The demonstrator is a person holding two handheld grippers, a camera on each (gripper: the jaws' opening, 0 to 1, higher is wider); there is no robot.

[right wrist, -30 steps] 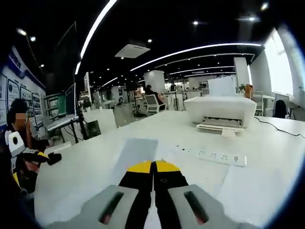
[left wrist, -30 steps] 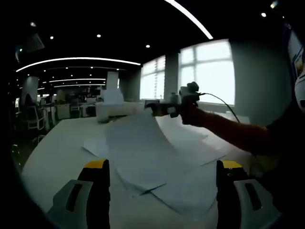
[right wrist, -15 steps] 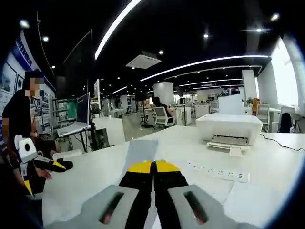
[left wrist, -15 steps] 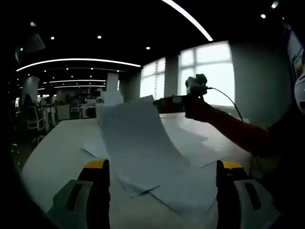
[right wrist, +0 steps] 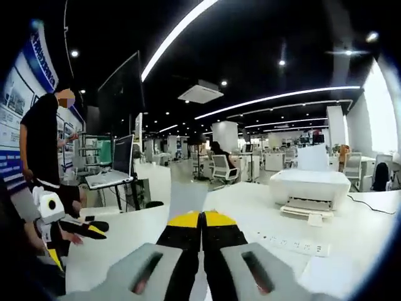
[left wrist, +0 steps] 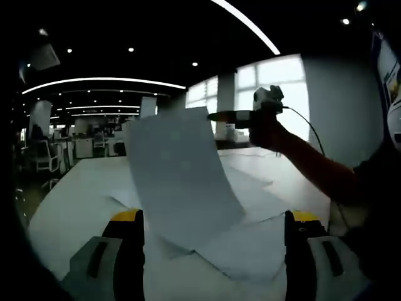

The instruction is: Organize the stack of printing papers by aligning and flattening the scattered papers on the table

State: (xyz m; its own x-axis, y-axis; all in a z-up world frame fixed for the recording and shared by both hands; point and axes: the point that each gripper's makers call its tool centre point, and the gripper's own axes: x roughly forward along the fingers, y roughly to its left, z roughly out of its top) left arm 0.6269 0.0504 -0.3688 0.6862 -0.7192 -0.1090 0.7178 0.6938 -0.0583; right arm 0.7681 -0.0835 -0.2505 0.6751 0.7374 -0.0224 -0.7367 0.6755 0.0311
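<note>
Left gripper view, nearest: the left gripper (left wrist: 213, 229) rises from the bottom with its two yellow-tipped jaws spread wide apart and nothing between them. Between and beyond them lie the scattered papers (left wrist: 247, 241), loose white sheets overlapping at differing angles on the white table (left wrist: 69, 207). Above this spread, one sheet (left wrist: 178, 175) hangs lifted and curved; its lower edge is down among the papers, and its top corner is pinched by the right gripper (left wrist: 216, 116), which enters from the right in a hand (left wrist: 266, 128) with a cable trailing behind. Farther off, large bright windows (left wrist: 272, 94) and ceiling light strips close the scene.

Right gripper view, nearest: the right gripper (right wrist: 202, 221) has its yellow-tipped jaws pressed together on the sheet (right wrist: 188, 197), seen as a grey strip running ahead from the tips; a pale strip also shows between the jaw bodies below. To the left, lower down, the left gripper (right wrist: 88, 229) appears in a person's hand. Ahead on the table (right wrist: 138, 241) lies a white power strip (right wrist: 294, 246), and beyond it stands a white printer (right wrist: 311, 188). At far left a person (right wrist: 45, 147) in dark clothes stands near a laptop (right wrist: 116, 166) on a stand. Office chairs (right wrist: 220, 168) and desks recede under the ceiling lights.
</note>
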